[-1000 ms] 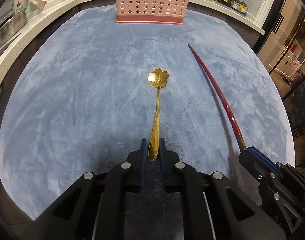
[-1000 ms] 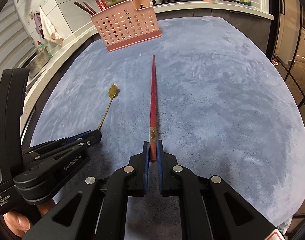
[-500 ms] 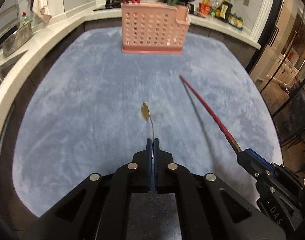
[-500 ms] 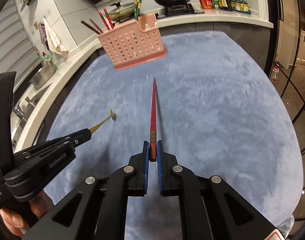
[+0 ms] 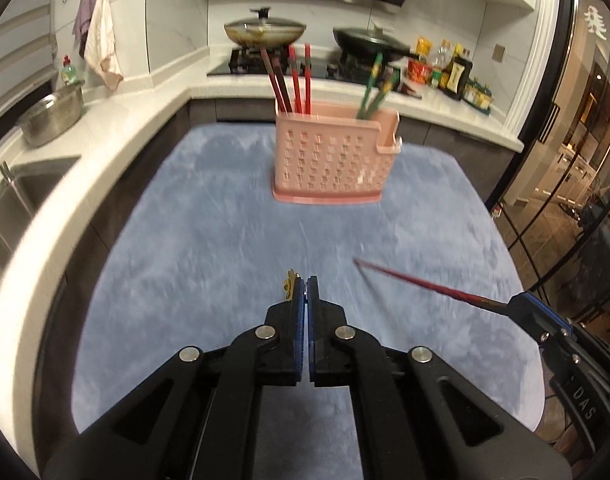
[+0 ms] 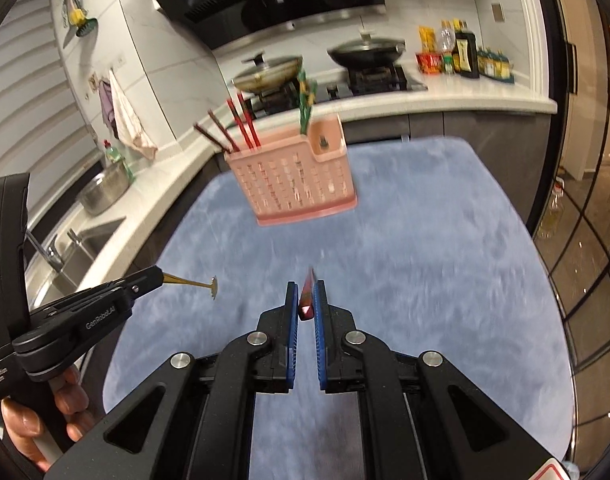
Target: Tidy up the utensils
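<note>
My left gripper (image 5: pixel 306 282) is shut on a gold flower-headed spoon (image 5: pixel 289 283) and holds it in the air above the blue mat; the spoon also shows in the right wrist view (image 6: pixel 201 283). My right gripper (image 6: pixel 305 288) is shut on a red chopstick (image 6: pixel 307 300), also lifted, which shows in the left wrist view (image 5: pixel 421 283) at right. A pink perforated utensil holder (image 5: pixel 331 160) stands at the far end of the mat, with red and green chopsticks in it; it also shows in the right wrist view (image 6: pixel 295 184).
A blue mat (image 5: pixel 225 264) covers the table. A white counter (image 5: pixel 77 160) curves along the left with a sink and a steel bowl (image 5: pixel 51 120). A stove with pans and bottles lies behind the holder. Glass doors stand at right.
Both grippers have lifted their utensils off the mat and tilted upward, so the view now faces the holder and the kitchen wall.
</note>
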`<state>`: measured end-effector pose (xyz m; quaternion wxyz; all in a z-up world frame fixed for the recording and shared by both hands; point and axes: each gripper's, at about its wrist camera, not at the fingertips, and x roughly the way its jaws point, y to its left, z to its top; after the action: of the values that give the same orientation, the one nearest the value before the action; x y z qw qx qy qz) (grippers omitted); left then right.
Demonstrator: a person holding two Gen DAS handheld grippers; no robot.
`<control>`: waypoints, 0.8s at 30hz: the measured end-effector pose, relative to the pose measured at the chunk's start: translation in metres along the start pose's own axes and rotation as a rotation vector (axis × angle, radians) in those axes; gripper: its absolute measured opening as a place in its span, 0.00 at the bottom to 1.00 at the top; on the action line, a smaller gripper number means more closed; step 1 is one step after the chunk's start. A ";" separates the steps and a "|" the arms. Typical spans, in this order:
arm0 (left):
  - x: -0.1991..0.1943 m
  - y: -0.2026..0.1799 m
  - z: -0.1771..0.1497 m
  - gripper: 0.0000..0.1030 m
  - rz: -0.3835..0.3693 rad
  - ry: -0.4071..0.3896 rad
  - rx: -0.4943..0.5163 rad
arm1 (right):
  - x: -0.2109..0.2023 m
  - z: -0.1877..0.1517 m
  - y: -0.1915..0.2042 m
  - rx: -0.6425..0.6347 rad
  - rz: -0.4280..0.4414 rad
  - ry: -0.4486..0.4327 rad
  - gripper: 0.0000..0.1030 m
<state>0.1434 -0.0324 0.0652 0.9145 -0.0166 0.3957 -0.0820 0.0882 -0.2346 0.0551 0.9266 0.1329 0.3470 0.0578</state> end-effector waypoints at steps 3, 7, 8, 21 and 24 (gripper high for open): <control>-0.007 0.005 0.019 0.01 -0.003 -0.021 0.001 | -0.004 0.020 0.003 -0.009 0.000 -0.033 0.07; -0.014 0.011 0.044 0.01 -0.007 -0.045 0.004 | -0.007 0.045 0.007 -0.016 0.006 -0.068 0.07; -0.015 0.013 0.050 0.01 -0.010 -0.049 0.004 | -0.007 0.052 0.008 -0.019 0.009 -0.077 0.07; -0.031 0.006 0.137 0.01 -0.039 -0.127 0.025 | -0.008 0.140 0.025 -0.052 0.047 -0.190 0.07; -0.028 0.005 0.160 0.01 -0.060 -0.128 0.019 | -0.009 0.167 0.027 -0.040 0.060 -0.227 0.07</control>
<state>0.2414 -0.0290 0.1943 0.9353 -0.0251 0.3348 -0.1119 0.1910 -0.2453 0.1892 0.9603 0.1305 0.2343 0.0772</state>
